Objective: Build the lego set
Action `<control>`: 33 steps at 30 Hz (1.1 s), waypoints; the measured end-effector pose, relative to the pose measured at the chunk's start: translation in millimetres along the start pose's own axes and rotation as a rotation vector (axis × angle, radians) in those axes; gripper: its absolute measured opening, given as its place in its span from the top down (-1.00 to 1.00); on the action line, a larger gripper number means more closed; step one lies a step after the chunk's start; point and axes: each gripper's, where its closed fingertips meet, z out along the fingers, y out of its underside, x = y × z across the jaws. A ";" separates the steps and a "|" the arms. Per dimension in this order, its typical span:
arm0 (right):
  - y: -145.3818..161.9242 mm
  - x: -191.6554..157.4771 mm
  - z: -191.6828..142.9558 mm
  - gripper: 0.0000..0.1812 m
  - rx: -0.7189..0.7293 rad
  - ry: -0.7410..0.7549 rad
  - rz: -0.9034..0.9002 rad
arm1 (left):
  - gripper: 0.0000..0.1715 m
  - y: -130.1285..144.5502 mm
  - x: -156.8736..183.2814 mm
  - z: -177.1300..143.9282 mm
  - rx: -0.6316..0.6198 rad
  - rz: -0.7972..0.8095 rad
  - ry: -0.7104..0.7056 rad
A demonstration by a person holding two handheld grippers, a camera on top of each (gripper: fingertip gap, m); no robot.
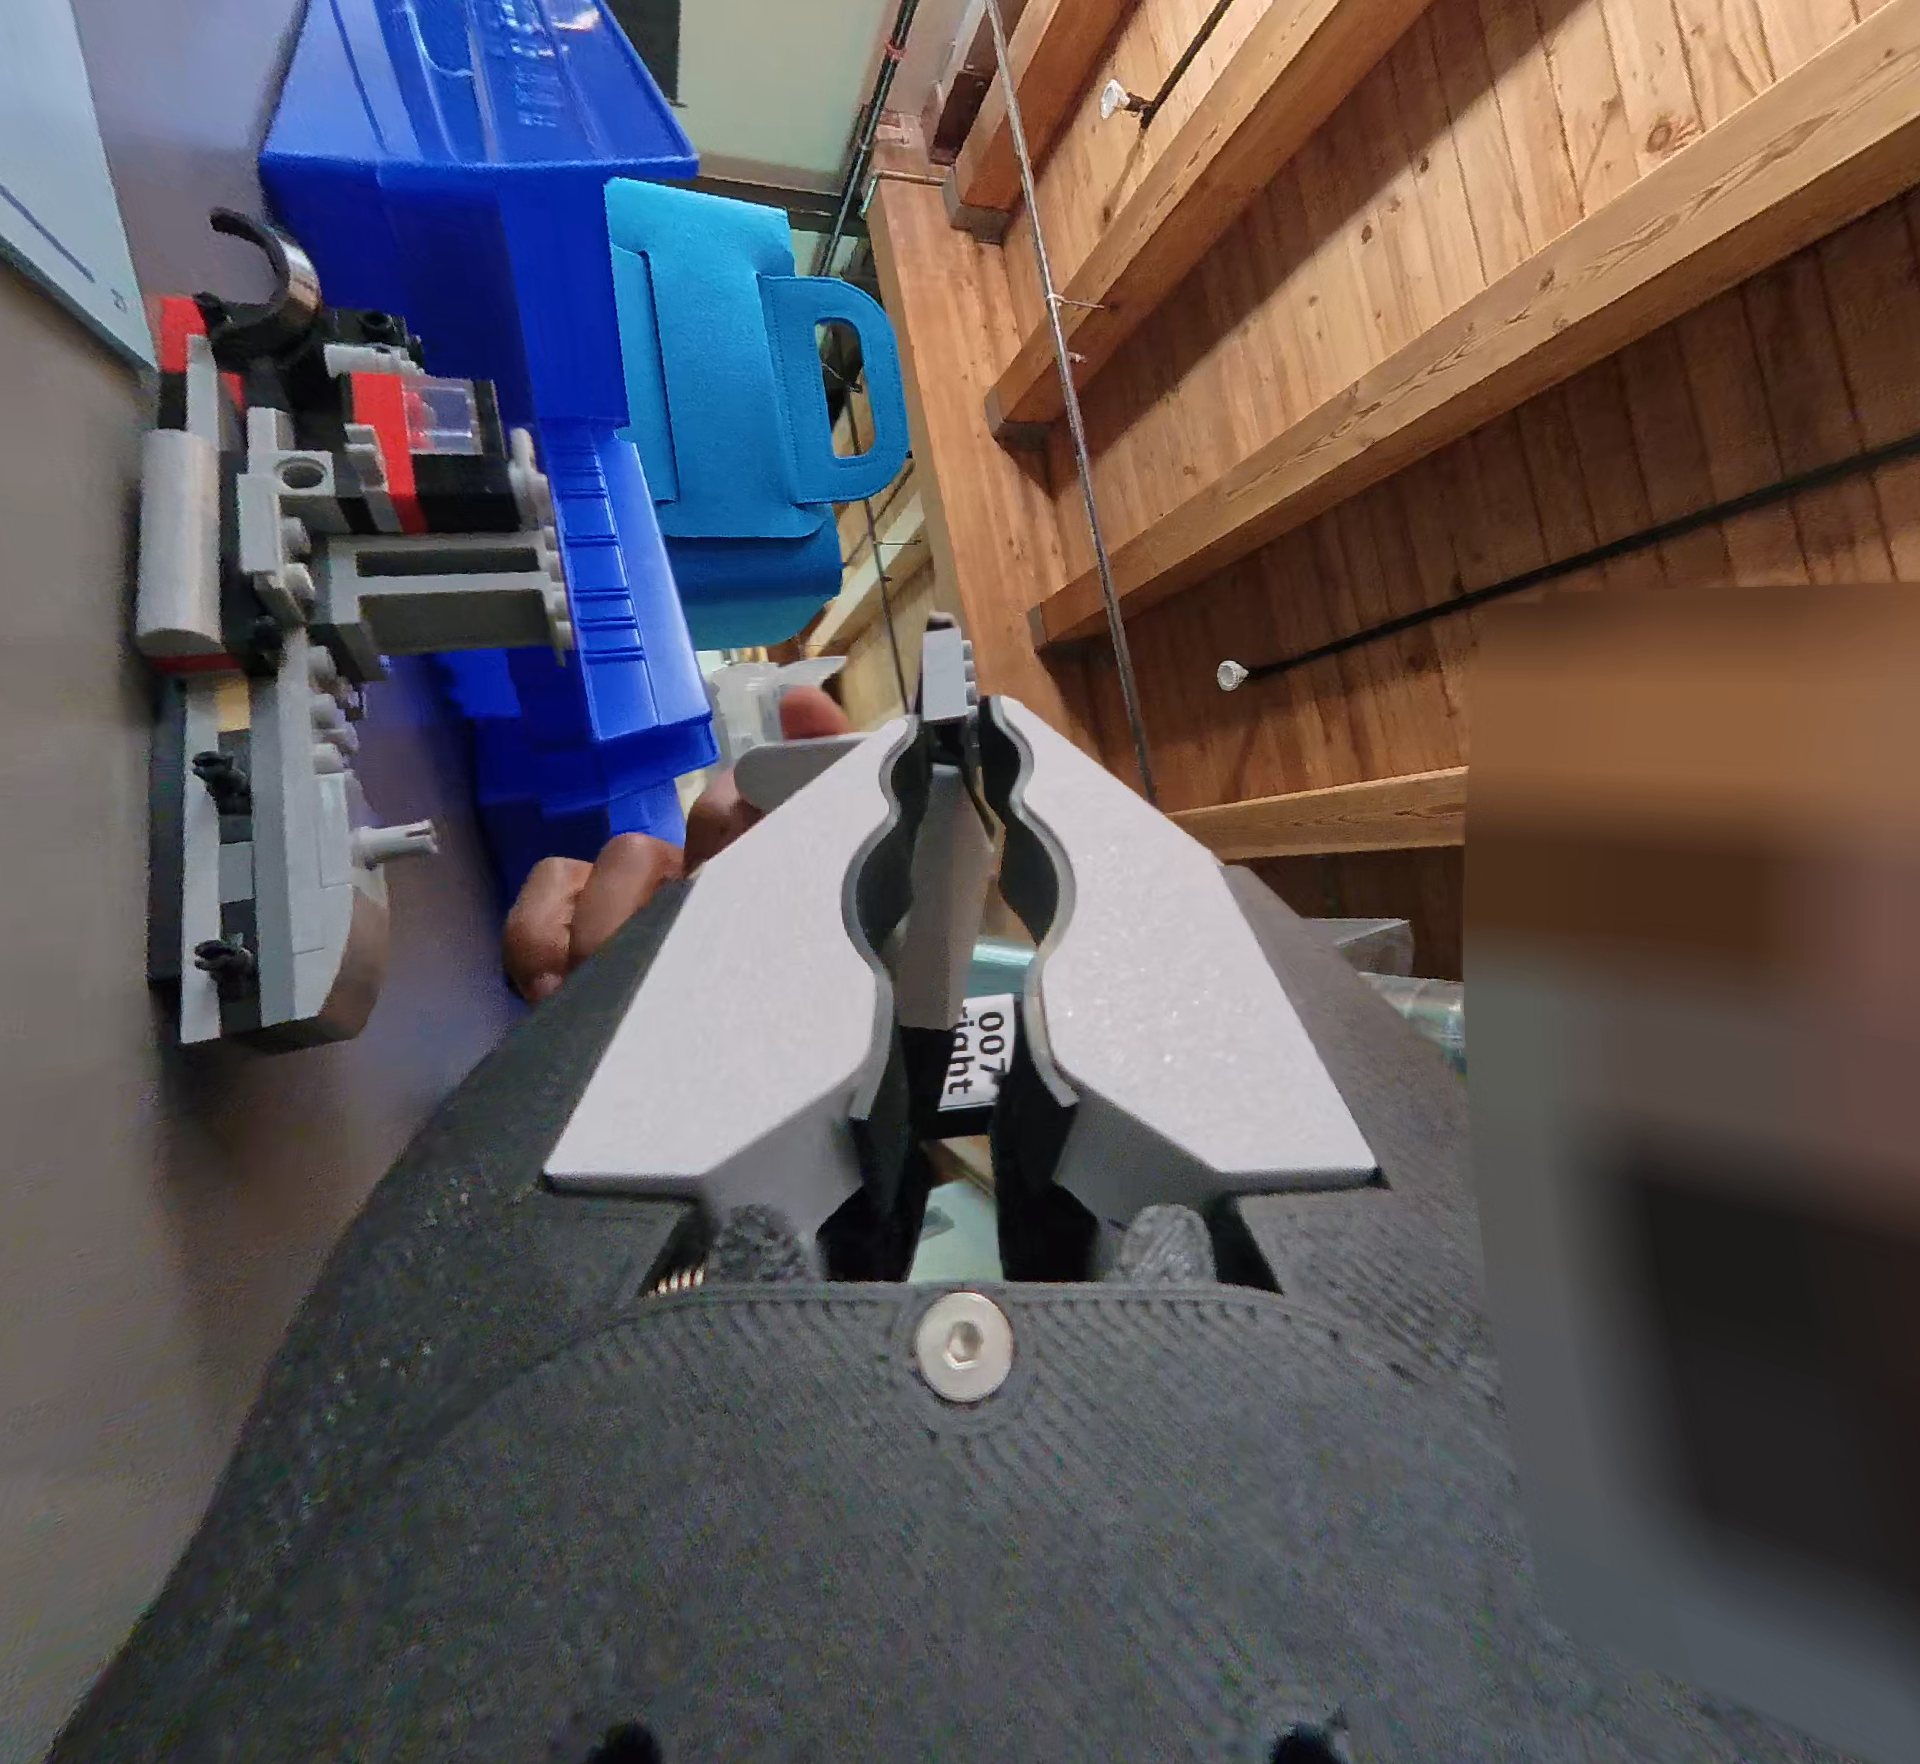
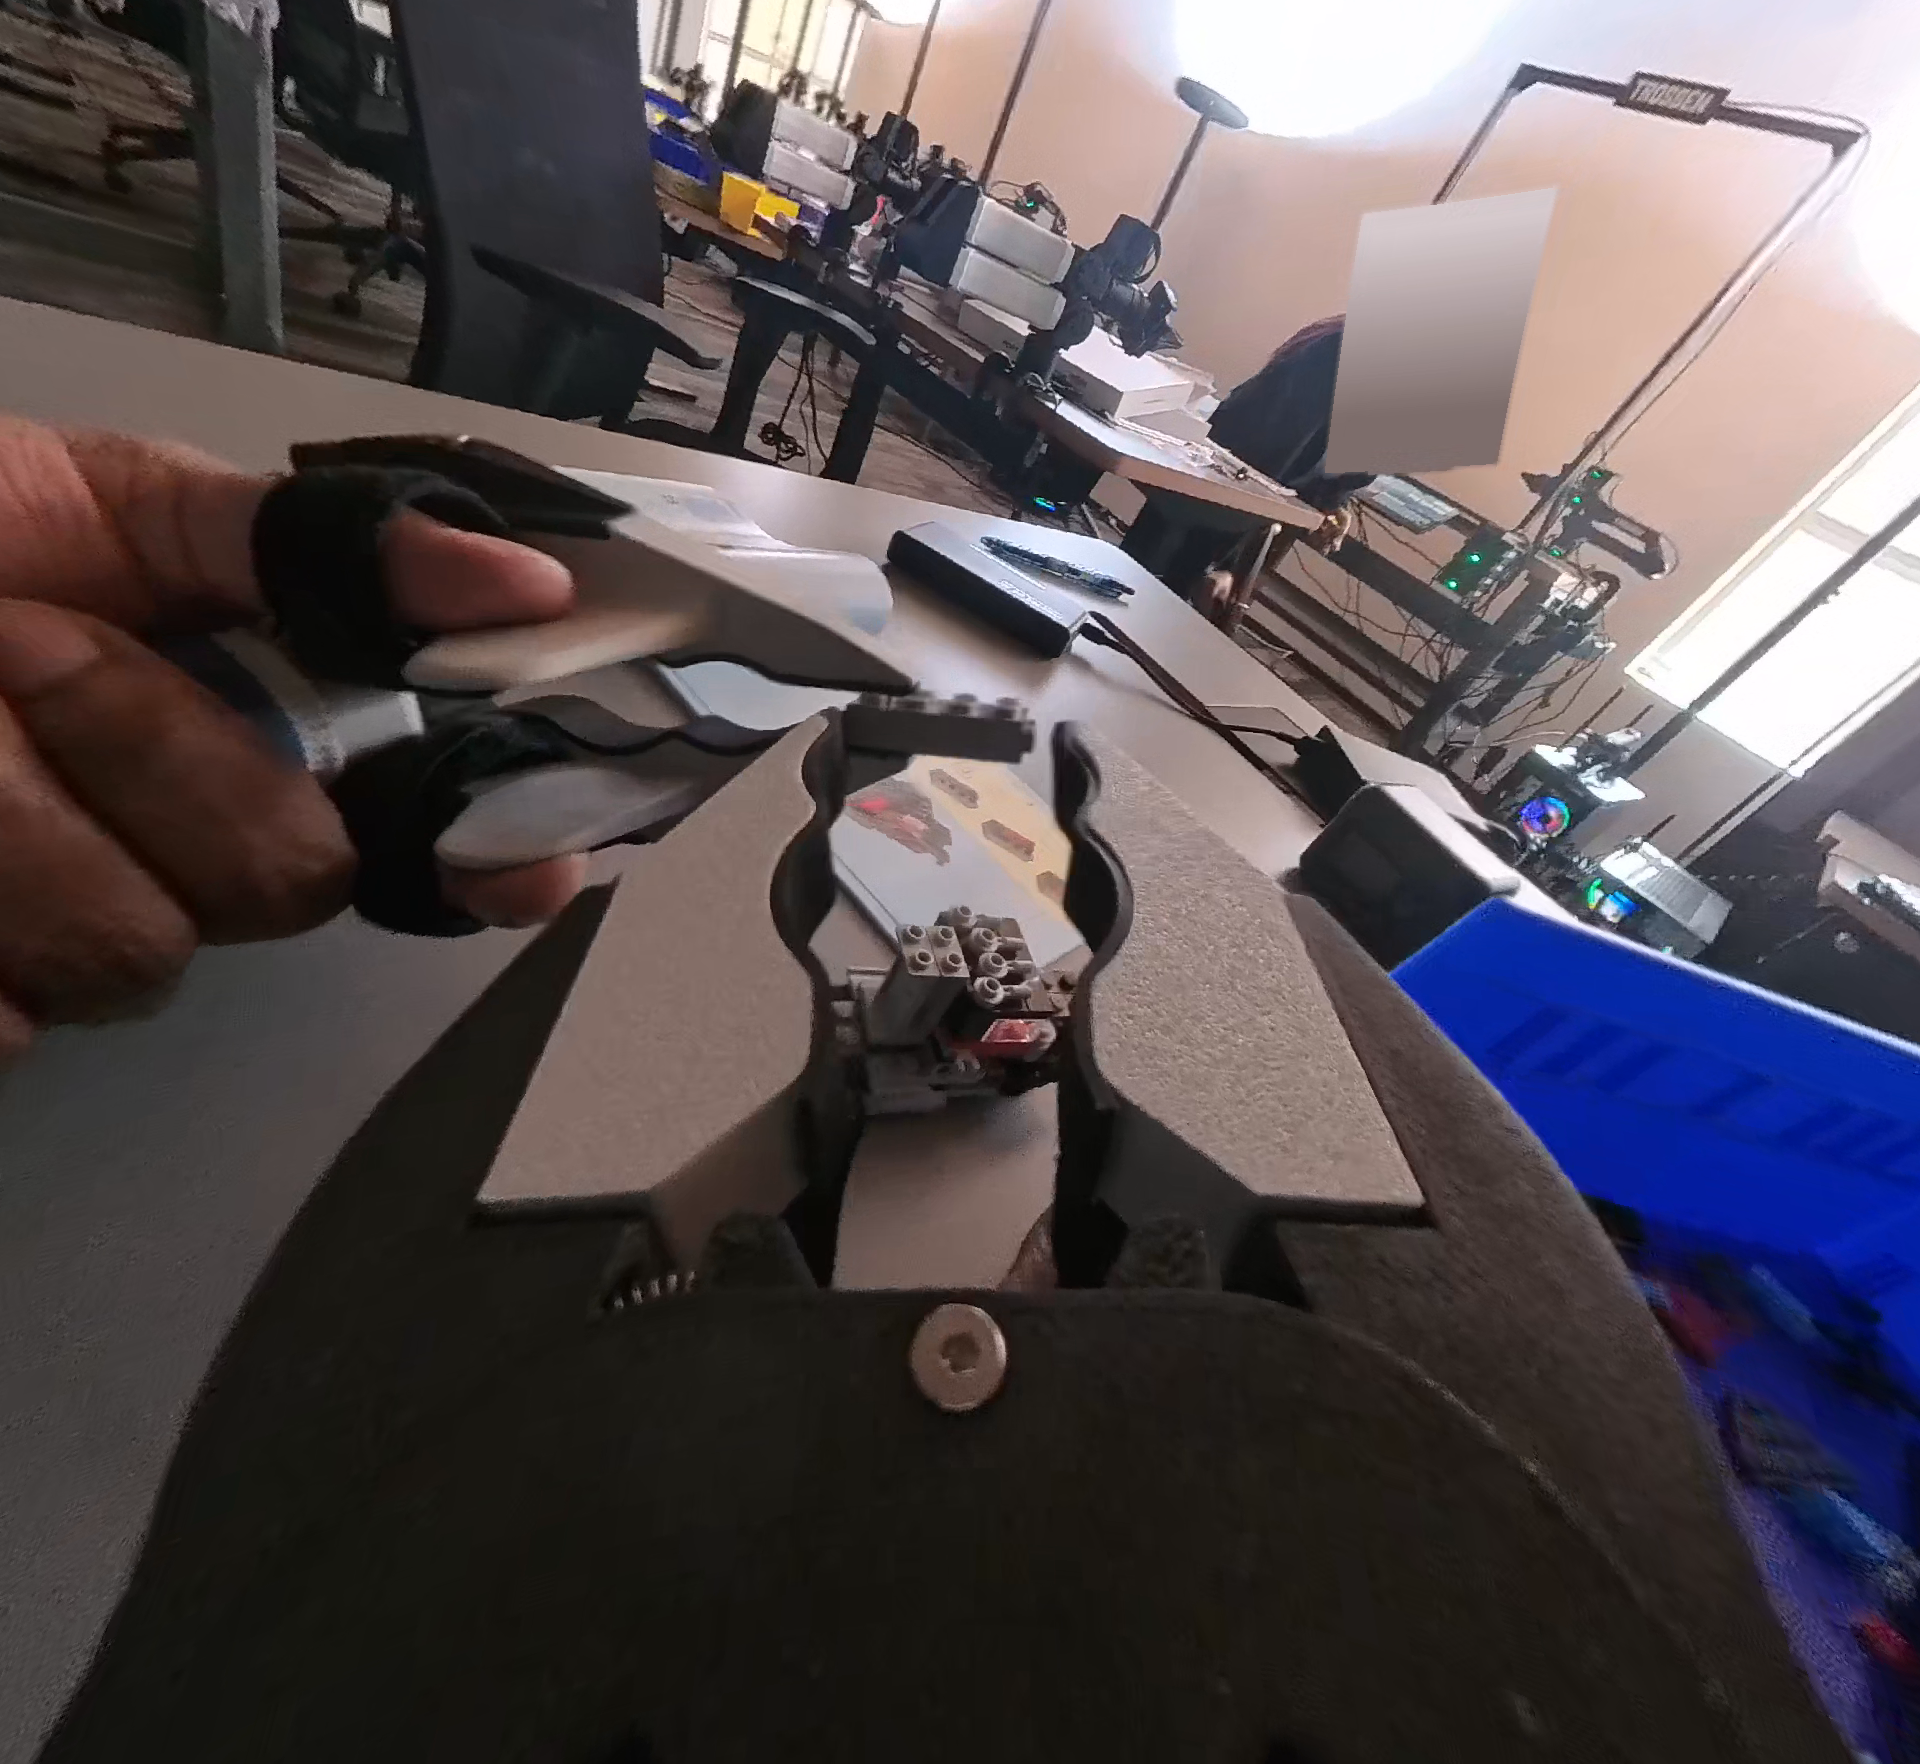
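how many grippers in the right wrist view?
2. Right gripper at centre, dark grey brick between its jaws; left gripper in from the left, reaching that brick's left end.

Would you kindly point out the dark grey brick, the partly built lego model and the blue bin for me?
dark grey brick (image 2: pixel 940 725): right wrist view, on its side face.
partly built lego model (image 1: pixel 312 571): left wrist view, on its grey middle section.
blue bin (image 1: pixel 436 187): left wrist view, on its side wall.

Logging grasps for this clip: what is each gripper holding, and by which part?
Both pinch the same dark grey brick: right gripper across its long ends, left gripper at one end.
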 end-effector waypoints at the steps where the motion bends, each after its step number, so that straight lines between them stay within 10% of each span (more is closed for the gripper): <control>1: 0.1 0.9 -0.1 0.41 0.003 -0.003 0.021 | 0.88 -0.2 -0.4 -0.2 0.001 0.016 -0.009; 27: 7.4 -4.0 -1.2 0.58 -0.010 -0.047 0.046 | 0.88 5.3 -9.0 -0.9 -0.035 0.041 -0.048; 33: 14.7 -8.4 -5.6 0.28 -0.028 -0.141 0.369 | 0.87 -0.5 -7.1 -3.5 -0.019 0.168 -0.102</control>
